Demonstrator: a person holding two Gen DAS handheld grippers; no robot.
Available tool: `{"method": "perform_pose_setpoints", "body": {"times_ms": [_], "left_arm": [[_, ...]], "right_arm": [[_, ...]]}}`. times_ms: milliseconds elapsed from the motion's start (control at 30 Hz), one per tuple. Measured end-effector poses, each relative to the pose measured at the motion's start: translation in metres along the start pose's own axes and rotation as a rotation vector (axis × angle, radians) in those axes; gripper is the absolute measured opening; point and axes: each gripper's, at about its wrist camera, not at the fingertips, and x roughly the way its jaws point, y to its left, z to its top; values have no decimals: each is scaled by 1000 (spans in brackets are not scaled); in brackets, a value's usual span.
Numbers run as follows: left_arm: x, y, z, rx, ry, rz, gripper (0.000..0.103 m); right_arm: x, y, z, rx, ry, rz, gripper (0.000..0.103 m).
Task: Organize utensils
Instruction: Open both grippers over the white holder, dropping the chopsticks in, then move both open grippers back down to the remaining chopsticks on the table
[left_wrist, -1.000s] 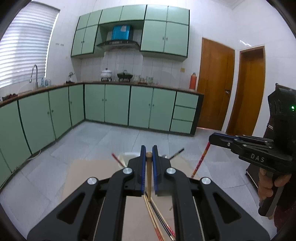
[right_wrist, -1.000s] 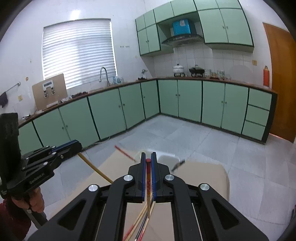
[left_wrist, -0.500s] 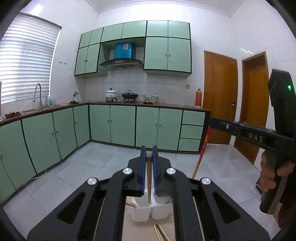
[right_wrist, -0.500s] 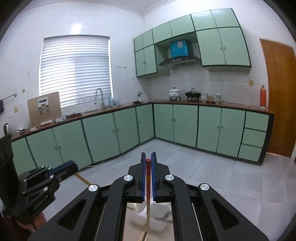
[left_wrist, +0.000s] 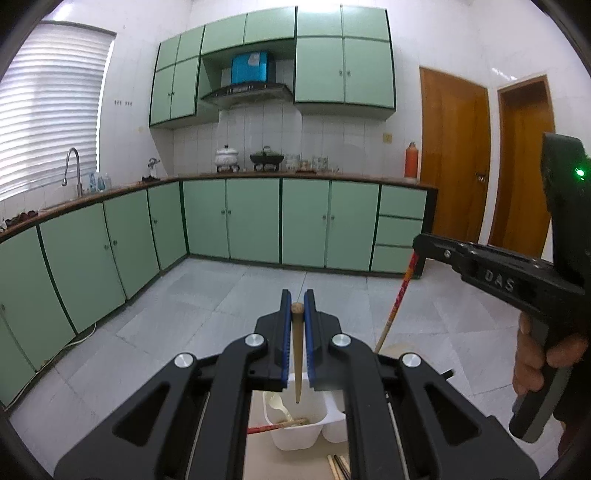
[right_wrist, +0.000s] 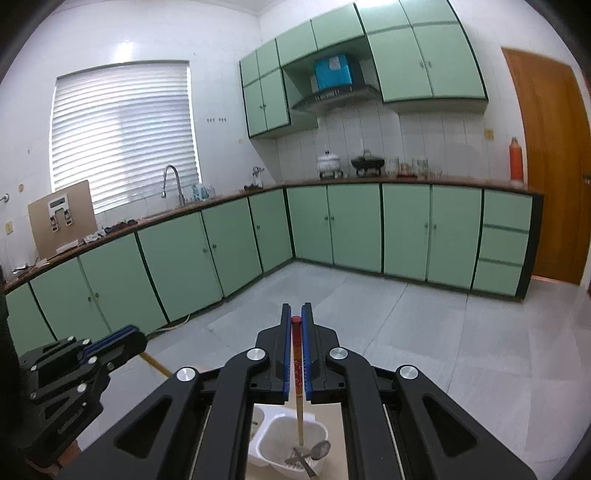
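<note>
I had both grippers up over the white bins at the table's far edge, kitchen w/ green cabinets (left_wrist: 255, 218) beyond.

Left gripper (left_wrist: 297, 306): jaws were clamped on a plain wooden chopstick (left_wrist: 297, 354). Its rounded top end sat level w/ the tops of the blue pads (left_wrist: 283, 332) and its pointed tip hung straight down, just above the left white bin (left_wrist: 295, 430). In that bin I could see a pale spoon (left_wrist: 275, 404) and a red-handled chopstick (left_wrist: 273, 427) lying across its near rim. A few more chopsticks (left_wrist: 338, 467) lay on the table (left_wrist: 291, 465) just in front of the bin.

Right gripper (right_wrist: 296, 317): jaws were clamped on a red patterned chopstick (right_wrist: 297, 369), red cap up top, pale lower end reaching down into the round white bin (right_wrist: 291, 439). At the btm of that bin lay a metal spoon (right_wrist: 320, 449) and a metal fork (right_wrist: 300, 456). Whether the tip touched them I couldn't tell.

From the left cam the right gripper (left_wrist: 419, 245) showed side-on at the right, held by a hand (left_wrist: 535, 358), w/ the red chopstick (left_wrist: 397, 299) slanting down from it toward the bins. From the right cam the left gripper (right_wrist: 129, 339) showed at lower left, the wooden stick (right_wrist: 153, 363) poking out below it.
</note>
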Motion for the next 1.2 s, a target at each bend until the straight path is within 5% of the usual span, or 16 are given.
{"method": "perform_pose_setpoints", "body": {"times_ms": [200,333,433,567,833,1200], "left_arm": [[25,6,-19,0,84,2,7],[25,16,-31,-35,115,12,23],[10,21,-30,-45,86,18,33],[-18,23,-26,-47,24,43,59],[-87,17,-51,-72,-96,93,82],[-131,4,-118,-75,-70,113,89]], "right_arm": [[13,-10,-24,30,74,7,6],[5,-18,-33,52,84,-16,33],[-12,-22,-35,68,59,-31,44],[-44,-21,-40,73,1,-74,60],[-102,-12,-67,79,-82,-128,86],[-141,16,-150,44,-8,-171,92]]}}
